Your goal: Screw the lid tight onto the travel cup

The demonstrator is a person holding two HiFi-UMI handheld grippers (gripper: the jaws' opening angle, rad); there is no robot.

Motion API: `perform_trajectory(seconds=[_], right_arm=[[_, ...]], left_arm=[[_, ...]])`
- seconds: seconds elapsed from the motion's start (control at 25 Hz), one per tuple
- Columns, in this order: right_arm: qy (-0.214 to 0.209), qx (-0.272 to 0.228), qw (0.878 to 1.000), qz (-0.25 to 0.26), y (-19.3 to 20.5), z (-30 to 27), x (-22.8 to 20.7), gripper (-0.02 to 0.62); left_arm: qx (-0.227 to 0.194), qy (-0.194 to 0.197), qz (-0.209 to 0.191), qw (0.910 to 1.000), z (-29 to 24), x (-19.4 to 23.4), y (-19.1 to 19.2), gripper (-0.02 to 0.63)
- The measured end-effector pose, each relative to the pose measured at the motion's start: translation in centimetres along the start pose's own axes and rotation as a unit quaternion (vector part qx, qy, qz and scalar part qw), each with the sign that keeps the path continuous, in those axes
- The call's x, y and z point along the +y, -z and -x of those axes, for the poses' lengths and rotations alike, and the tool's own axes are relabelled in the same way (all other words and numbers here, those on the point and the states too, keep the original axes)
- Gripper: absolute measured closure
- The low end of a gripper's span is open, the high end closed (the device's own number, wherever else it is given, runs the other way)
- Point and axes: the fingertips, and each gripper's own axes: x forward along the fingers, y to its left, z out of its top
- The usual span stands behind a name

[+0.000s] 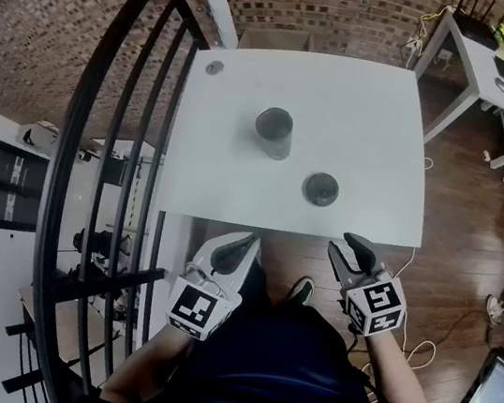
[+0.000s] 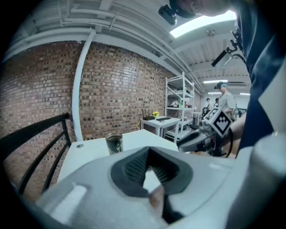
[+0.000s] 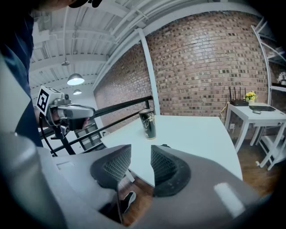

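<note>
The dark travel cup (image 1: 273, 131) stands upright and uncovered near the middle of the white table (image 1: 371, 110). Its round dark lid (image 1: 320, 189) lies flat to the cup's right, closer to the front edge. Both grippers hover off the table, just short of its near edge. My left gripper (image 1: 244, 240) is shut with nothing in it, and the cup (image 2: 114, 143) shows far ahead of it (image 2: 149, 163). My right gripper (image 1: 351, 245) is open and empty. In its view the cup (image 3: 148, 124) stands beyond the jaws (image 3: 140, 165), and the lid (image 3: 165, 146) just peeks over one finger.
A black metal railing (image 1: 121, 128) runs along the table's left side. A small white desk (image 1: 488, 58) with a yellow flower stands at the back right. A brick wall is behind the table, a wooden floor to the right. The person's legs are below the grippers.
</note>
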Motion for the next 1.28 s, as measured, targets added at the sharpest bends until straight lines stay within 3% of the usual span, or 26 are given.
perform_trajectory(seconds=[0.16,0.32,0.48,0.68,0.92,1.08,1.28], right_arm=[[0.028,0.021,0.999,0.016,-1.1,-5.1,-1.4,0.407],[0.077,0.076,0.994,0.02,-0.4,-9.5,-3.2,0.339],[0.111,0.153,0.982,0.027,0.6,-13.7,-4.9,0.262],[0.133,0.247,0.96,0.02,2.6,-17.7,-6.1,0.204],[0.119,0.314,0.939,0.072,3.1,-20.5,-7.4,0.167],[0.089,0.351,0.929,0.077,4.8,-20.4,-7.7,0.167],[0.04,0.374,0.917,0.132,5.0,-20.2,-7.3,0.169]], left_arm=[[0.007,0.005,-0.011,0.9999,-2.0,5.3,1.1,0.573],[0.029,0.031,-0.006,0.9991,-4.3,9.7,2.8,0.484],[0.053,0.056,0.001,0.997,-7.5,13.5,3.9,0.332],[0.087,0.094,-0.012,0.9917,-11.9,15.8,5.1,0.306],[0.119,0.099,-0.043,0.987,-17.3,16.3,6.6,0.199],[0.133,0.096,-0.064,0.9844,-19.8,15.9,7.8,0.159],[0.135,0.099,-0.089,0.9819,-22.5,15.5,8.1,0.112]])
